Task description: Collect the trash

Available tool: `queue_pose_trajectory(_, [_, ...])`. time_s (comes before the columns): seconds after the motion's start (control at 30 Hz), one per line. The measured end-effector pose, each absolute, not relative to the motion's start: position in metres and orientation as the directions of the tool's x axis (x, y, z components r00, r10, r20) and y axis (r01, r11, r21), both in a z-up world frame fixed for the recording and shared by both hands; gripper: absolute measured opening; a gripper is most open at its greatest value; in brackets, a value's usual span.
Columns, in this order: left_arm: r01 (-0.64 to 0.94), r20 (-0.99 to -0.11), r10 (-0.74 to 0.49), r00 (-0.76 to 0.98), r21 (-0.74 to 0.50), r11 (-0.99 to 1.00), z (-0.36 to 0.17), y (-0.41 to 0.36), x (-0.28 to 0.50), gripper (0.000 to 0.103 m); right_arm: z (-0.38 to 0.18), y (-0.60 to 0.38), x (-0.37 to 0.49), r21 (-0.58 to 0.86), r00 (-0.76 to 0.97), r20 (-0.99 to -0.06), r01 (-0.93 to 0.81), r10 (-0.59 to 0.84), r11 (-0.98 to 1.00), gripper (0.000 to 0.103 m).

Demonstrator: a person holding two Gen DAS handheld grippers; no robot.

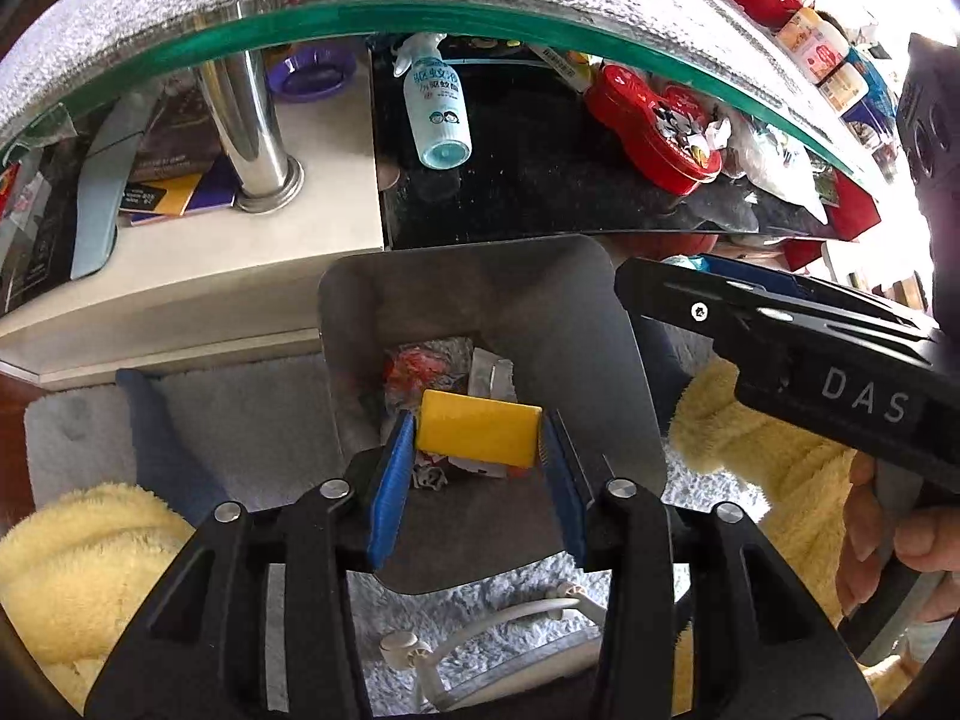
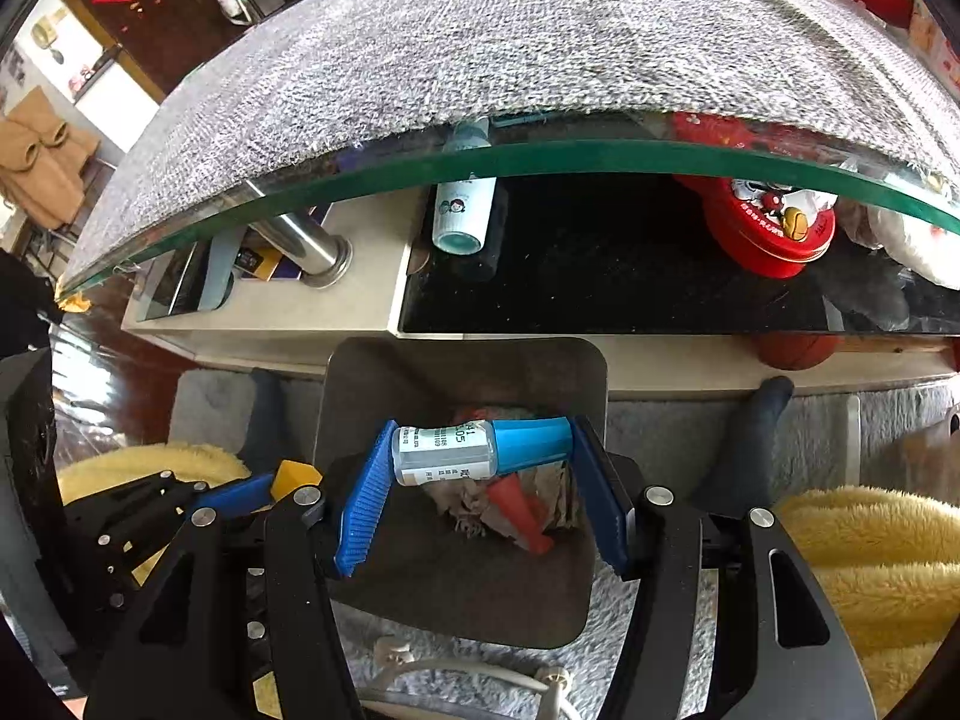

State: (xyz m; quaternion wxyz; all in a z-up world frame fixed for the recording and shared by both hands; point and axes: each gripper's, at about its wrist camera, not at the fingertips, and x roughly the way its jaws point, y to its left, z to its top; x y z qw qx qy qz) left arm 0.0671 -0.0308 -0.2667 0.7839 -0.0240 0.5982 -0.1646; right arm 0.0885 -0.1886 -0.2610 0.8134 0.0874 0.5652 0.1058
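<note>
left wrist view: left gripper [image 1: 477,450] has the flat yellow rectangular block [image 1: 477,435] between its blue pads, above the grey metal trash bin [image 1: 576,300]. right gripper [image 2: 480,480] is clamped endwise on a small blue-capped bottle [image 2: 474,450] over the same bin.

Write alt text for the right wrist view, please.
Blue-padded fingers hold a small clear bottle with a blue cap sideways over a grey square trash bin that already contains crumpled scraps. Behind it, a glass-topped coffee table shelters a pale spray bottle and a red tin.
</note>
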Motion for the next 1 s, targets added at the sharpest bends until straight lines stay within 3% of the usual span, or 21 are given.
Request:
queue_pose_trajectory(0.07, [0.224, -0.930, -0.280, 0.238, -0.228, 0.947, -0.265, -0.030, 0.069, 0.066, -0.259, -0.191, 0.091, 0.257, 0.346, -0.901, -0.061, 0.262, 0.964, 0.072])
queue_pose_trajectory(0.1, [0.224, -0.930, -0.271, 0.247, -0.217, 0.950, -0.262, -0.029, 0.069, 0.070, -0.258, -0.192, 0.091, 0.256, 0.355, -0.899, -0.053, 0.258, 0.965, 0.081])
queue_pose_trajectory(0.2, [0.223, -0.930, -0.257, 0.263, -0.200, 0.954, -0.256, -0.027, 0.069, 0.076, -0.253, -0.197, 0.092, 0.258, 0.368, -0.894, -0.042, 0.255, 0.965, 0.082])
queue_pose_trajectory(0.4, [0.209, -0.922, -0.233, 0.309, -0.173, 0.962, -0.240, -0.016, 0.066, 0.087, -0.242, -0.214, 0.090, 0.255, 0.404, -0.884, -0.004, 0.235, 0.967, 0.098])
queue_pose_trajectory(0.5, [0.203, -0.914, -0.225, 0.338, -0.163, 0.966, -0.230, -0.012, 0.063, 0.095, -0.235, -0.223, 0.086, 0.243, 0.423, -0.880, 0.012, 0.216, 0.970, 0.099])
queue_pose_trajectory(0.8, [0.196, -0.868, -0.221, 0.445, -0.146, 0.970, -0.188, -0.001, 0.051, 0.095, -0.202, -0.241, 0.069, 0.196, 0.514, -0.844, 0.035, 0.151, 0.980, 0.100])
queue_pose_trajectory(1.0, [0.191, -0.795, -0.212, 0.569, -0.123, 0.974, -0.144, 0.006, 0.041, 0.095, -0.149, -0.244, 0.049, 0.096, 0.647, -0.762, 0.046, 0.044, 0.994, 0.100])
